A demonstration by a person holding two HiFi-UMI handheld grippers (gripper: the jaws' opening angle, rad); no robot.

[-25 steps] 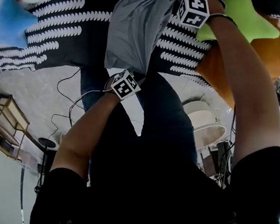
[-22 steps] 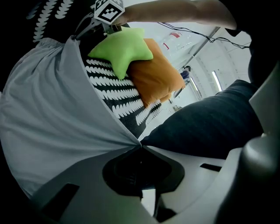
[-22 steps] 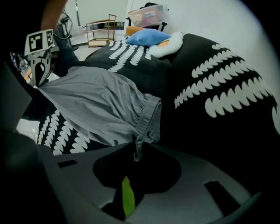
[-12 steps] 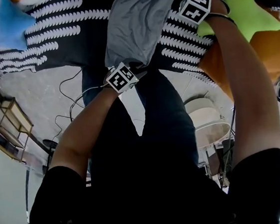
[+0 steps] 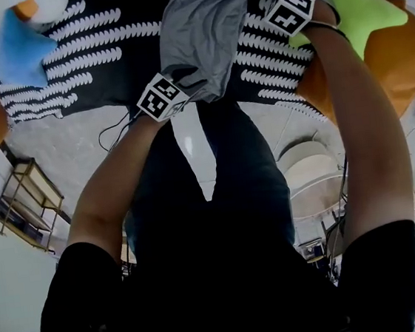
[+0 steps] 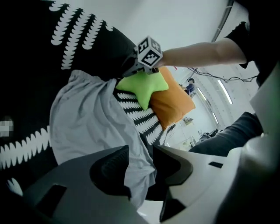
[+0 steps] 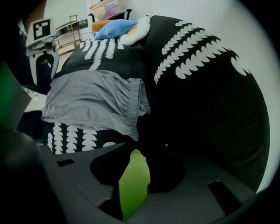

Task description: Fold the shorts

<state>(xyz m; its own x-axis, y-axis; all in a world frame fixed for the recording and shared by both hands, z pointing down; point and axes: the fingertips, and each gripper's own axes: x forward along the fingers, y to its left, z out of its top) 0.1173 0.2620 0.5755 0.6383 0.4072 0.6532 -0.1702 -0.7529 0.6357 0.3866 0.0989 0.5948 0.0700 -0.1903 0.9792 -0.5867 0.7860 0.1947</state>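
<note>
**Both grippers released, grey shorts lying on the cover**

The shorts lie spread on the black cover w/ the white leaf pattern, approx. in the middle of its width and btw. the two grippers. The cloth is rather flat, w/ some wrinkles. The elastic waistband is on the right gripper's side. The opposite end reaches the near edge of the cover and hangs a little over it, toward the person's legs.

Left gripper: the jaws stand apart and have just been opening. The hanging end of the grey cloth is btw. them, but loose. A dark gap shows beside it and the pads do not squeeze it, i.e. the grip is released.

Right gripper: it points steeply down, and its jaws are also apart, having just been opening. Nothing is pinched. Through the gap a strip of bright green shows – the green star cushion, which lies on the orange cushion just beside the shorts. In the right gripper view the shorts are ahead of the jaws, not btw. them.

A blue star cushion lies at the other end of the cover, well apart from the shorts.
</note>
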